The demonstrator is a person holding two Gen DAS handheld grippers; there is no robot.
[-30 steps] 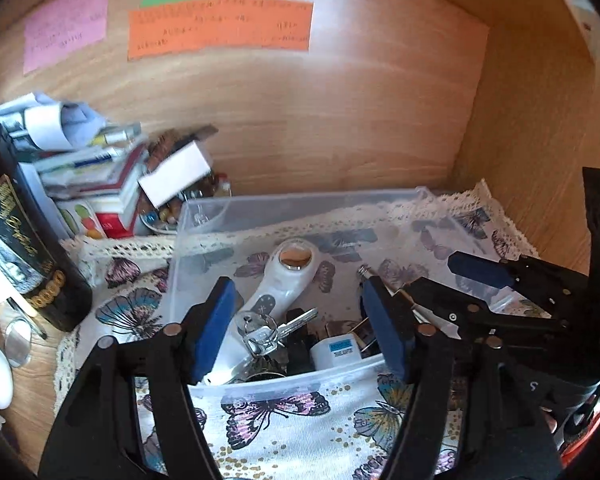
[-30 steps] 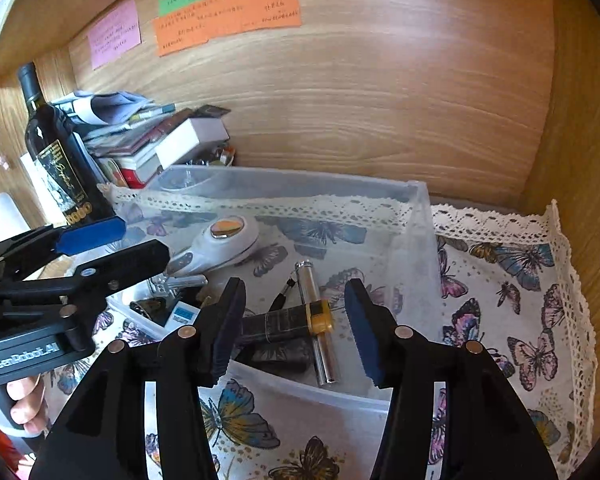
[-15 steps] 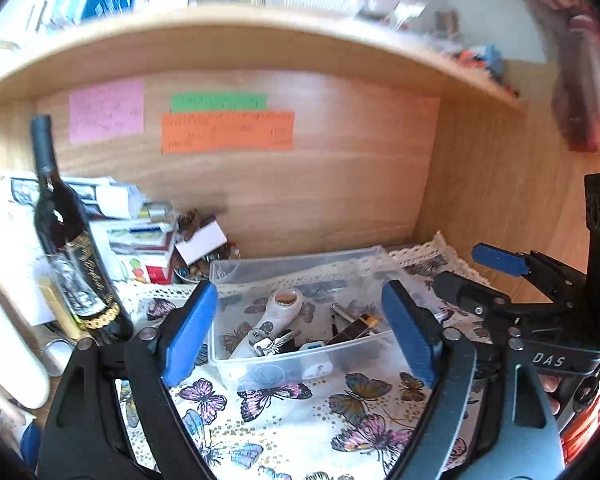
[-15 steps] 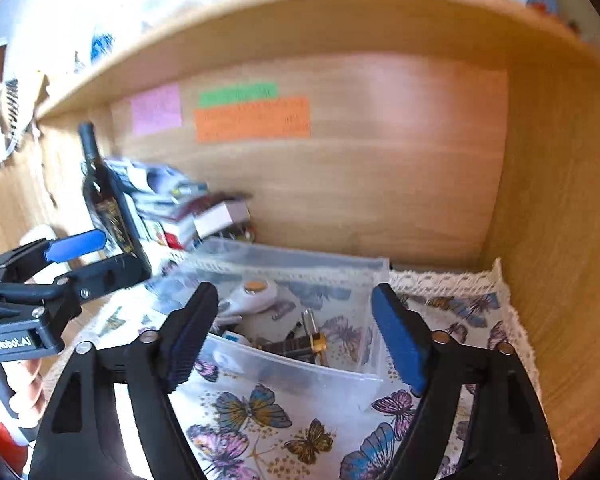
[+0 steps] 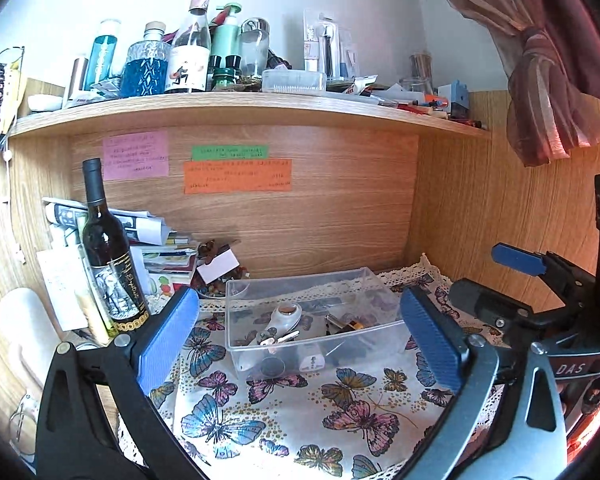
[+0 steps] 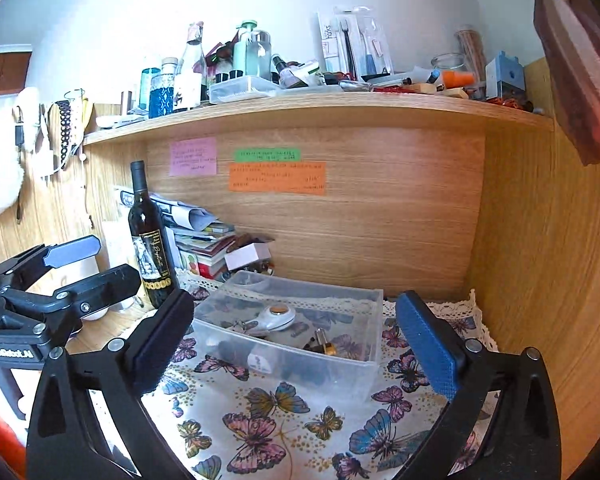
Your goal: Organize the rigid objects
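A clear plastic bin [image 5: 384,334] [image 6: 364,372] stands on the butterfly cloth [image 5: 300,412] in the desk alcove. It holds a white handheld device [image 5: 286,314] [image 6: 274,316], keys [image 5: 276,338], a dark tool with a brass band [image 5: 346,326] [image 6: 324,346] and a small white box [image 5: 314,362]. My left gripper [image 5: 300,340] is open and empty, held back in front of the bin. My right gripper [image 6: 296,344] is open and empty too, also back from the bin. Each gripper shows at the edge of the other's view.
A dark wine bottle [image 5: 108,248] [image 6: 150,240] stands left of the bin, beside a stack of books and papers [image 5: 156,248]. Coloured notes [image 5: 236,174] stick on the wooden back wall. A shelf [image 5: 240,106] above is crowded with bottles. Wooden side wall at right.
Both grippers have pulled back and up, away from the bin, and opened wider. The shelf above now shows. The bin's contents have not moved.
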